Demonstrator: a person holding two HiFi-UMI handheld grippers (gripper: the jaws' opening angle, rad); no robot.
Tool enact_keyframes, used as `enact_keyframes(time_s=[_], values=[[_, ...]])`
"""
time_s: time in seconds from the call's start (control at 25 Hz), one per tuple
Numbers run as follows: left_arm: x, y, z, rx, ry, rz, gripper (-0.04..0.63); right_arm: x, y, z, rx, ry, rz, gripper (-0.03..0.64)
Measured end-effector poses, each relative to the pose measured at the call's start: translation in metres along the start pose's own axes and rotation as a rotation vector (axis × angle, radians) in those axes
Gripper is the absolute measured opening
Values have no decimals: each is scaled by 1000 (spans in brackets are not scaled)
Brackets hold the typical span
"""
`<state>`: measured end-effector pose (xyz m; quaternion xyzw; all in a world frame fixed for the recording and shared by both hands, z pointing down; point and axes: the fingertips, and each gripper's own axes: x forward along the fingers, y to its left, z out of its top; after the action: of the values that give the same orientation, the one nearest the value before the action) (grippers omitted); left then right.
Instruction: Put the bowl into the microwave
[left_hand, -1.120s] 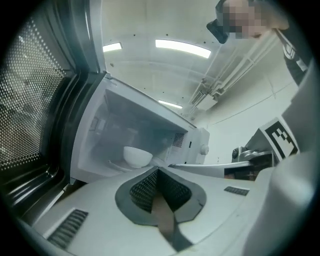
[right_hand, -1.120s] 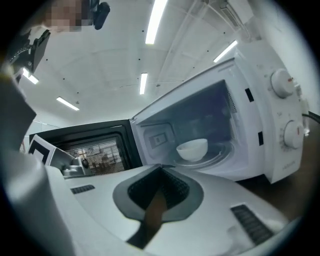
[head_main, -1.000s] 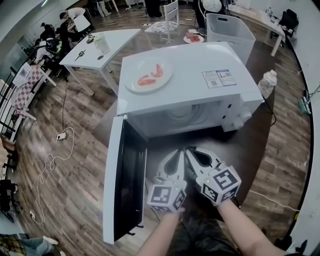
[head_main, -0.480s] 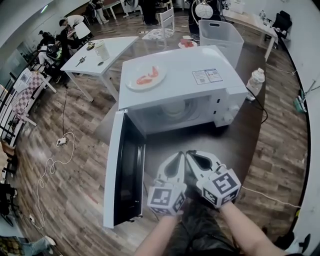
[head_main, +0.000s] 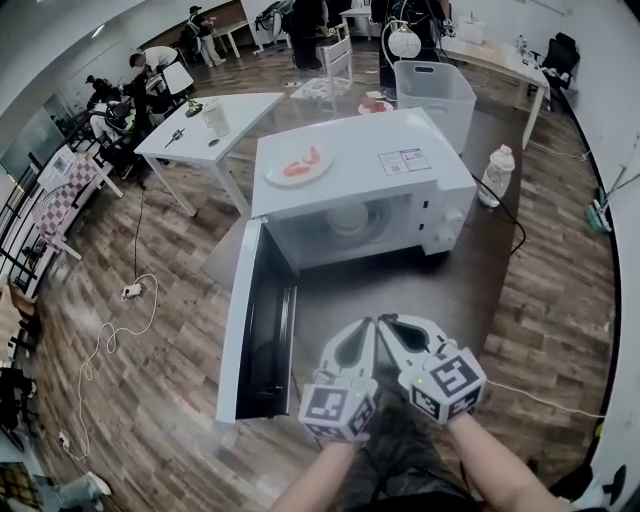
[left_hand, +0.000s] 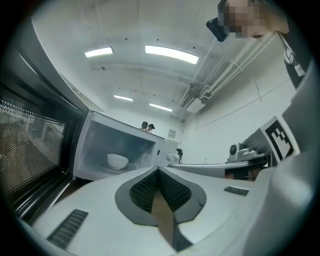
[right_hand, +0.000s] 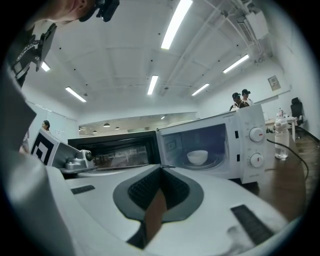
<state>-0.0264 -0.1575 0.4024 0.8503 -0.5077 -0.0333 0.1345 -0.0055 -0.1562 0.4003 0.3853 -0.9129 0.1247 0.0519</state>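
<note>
The white bowl (head_main: 348, 218) sits on the turntable inside the white microwave (head_main: 400, 190), whose door (head_main: 255, 330) hangs open to the left. Both grippers hover side by side in front of the opening, well short of it. My left gripper (head_main: 366, 326) is shut with nothing in it, and so is my right gripper (head_main: 384, 322). Past the left gripper (left_hand: 158, 170), the left gripper view shows the bowl (left_hand: 118, 161) in the cavity. In the right gripper view the bowl (right_hand: 197, 157) stands beyond the right gripper (right_hand: 160, 169).
A plate with red food (head_main: 298, 165) lies on top of the microwave. A water bottle (head_main: 495, 175) stands right of it on the dark table (head_main: 480, 270). Behind are a plastic bin (head_main: 433, 85), a white table (head_main: 215, 115) and several people.
Both grippers have drawn back together from the microwave opening and risen a little; the microwave now looks farther off. Both stay shut and the bowl has not moved.
</note>
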Motion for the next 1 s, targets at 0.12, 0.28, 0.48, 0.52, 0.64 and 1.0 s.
enact_keyframes(time_s=[0.12,0.28,0.48,0.52,0.64,1.0], values=[[-13,-11,-1,-3,-10,-21,-2,-13,10,0,7,-1,3,2],[-30,-26,-1,-10,-11,-30,-2,-30,23,-3,15,-5,1,0],[-53,-39,-6,-55,4,-35,-2,-51,40,-6,17,-8,-10,2],[-57,-43,-6,-60,7,-38,-2,-56,43,-6,21,-10,-9,0],[-68,-53,-6,-42,11,-55,-2,-68,50,-7,33,-12,-9,2],[-96,-73,-8,-47,13,-84,-2,-95,72,-10,44,-7,-13,0]])
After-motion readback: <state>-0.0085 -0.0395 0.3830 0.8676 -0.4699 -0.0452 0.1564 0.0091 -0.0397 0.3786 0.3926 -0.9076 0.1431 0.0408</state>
